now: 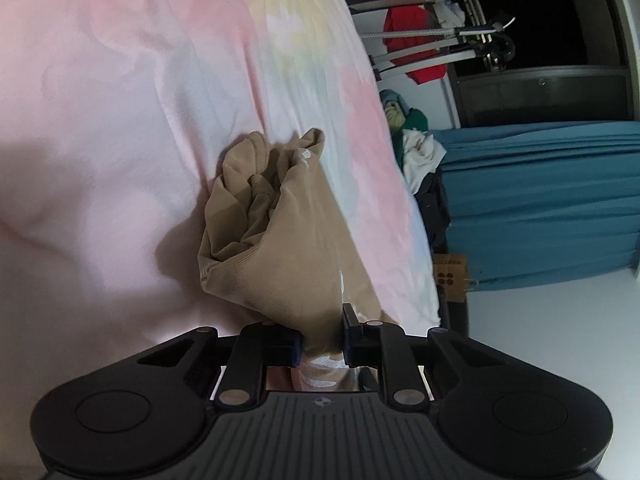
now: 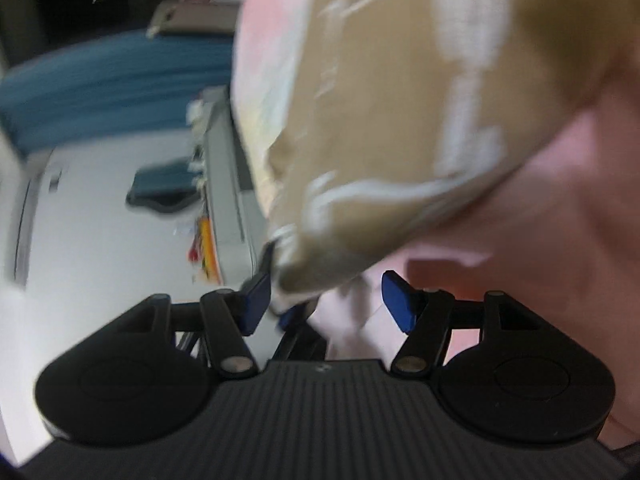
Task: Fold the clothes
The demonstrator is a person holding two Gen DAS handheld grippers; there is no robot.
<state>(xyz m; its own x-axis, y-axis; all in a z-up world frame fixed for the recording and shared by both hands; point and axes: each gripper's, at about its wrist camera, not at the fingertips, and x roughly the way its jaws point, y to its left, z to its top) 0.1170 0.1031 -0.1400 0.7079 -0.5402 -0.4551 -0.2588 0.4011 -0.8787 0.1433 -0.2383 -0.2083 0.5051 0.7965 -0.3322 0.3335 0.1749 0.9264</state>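
The soft tan ribbed cloth [image 1: 276,236] is pinched by the left gripper [image 1: 322,344] at bottom middle; the right gripper [image 2: 326,300] is spread wide, so a corner should be gripped firmly.

Support: a smooth white flat surface [image 2: 100,240], badly blurred in the right wrist view.
One dark teal, flat, soft-edged item [image 2: 164,190] lies directly on it, with open white around it; what it is cannot be told. In the left wrist view, white surface borders a blue pleated cloth [image 1: 540,200]. A heap of green, white and dark clothes [image 1: 416,152] sits nearby, its footing hidden.
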